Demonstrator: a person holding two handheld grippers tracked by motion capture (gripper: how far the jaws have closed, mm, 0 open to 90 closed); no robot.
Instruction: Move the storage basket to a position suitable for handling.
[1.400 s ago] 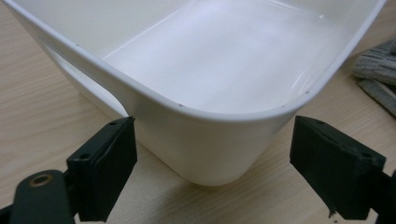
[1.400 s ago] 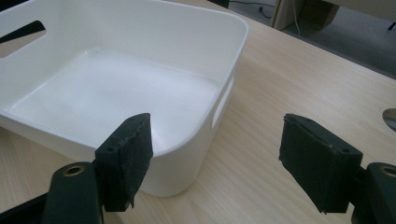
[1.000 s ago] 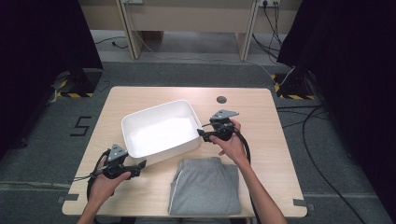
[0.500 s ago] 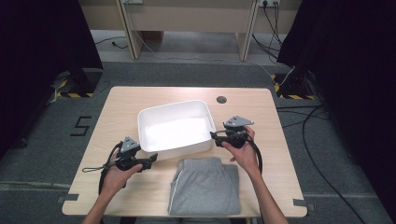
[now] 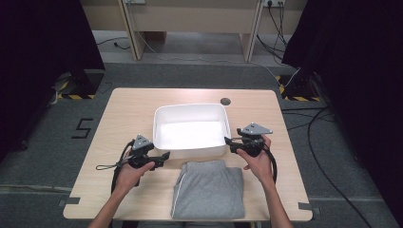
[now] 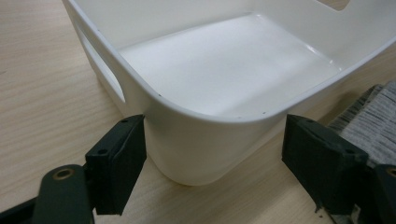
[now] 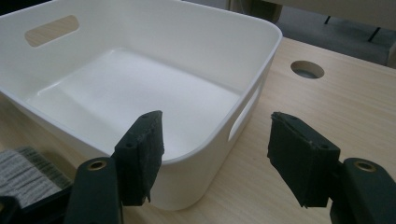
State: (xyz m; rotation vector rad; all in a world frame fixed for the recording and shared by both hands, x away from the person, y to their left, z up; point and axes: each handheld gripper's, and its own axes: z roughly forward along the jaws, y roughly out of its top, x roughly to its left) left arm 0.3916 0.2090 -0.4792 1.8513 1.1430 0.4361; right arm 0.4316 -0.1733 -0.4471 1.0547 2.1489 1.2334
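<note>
Left gripper (image 5: pixel 164 156) at the white bin's (image 5: pixel 190 114) near-left corner, right gripper (image 5: pixel 229 142) at its near-right; bin sits mid-desk (image 5: pixel 123 109), folded grey garment (image 5: pixel 209 190) at the near edge. Both sets of fingers have just been closing but stand spread, pinching nothing. Step judged: squaring up the bin; next, reach for the garment.

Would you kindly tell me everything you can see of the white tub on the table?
The white tub is a smooth, glossy, plastic-looking rectangular bin with rounded corners, a rolled rim and slot handles cut into its end walls. It is empty and stands upright near the middle of the wooden table. Folded grey clothing lies just in front of it. The left gripper and right gripper sit at its front corners, jaws open, no pad clearly pressing.
</note>
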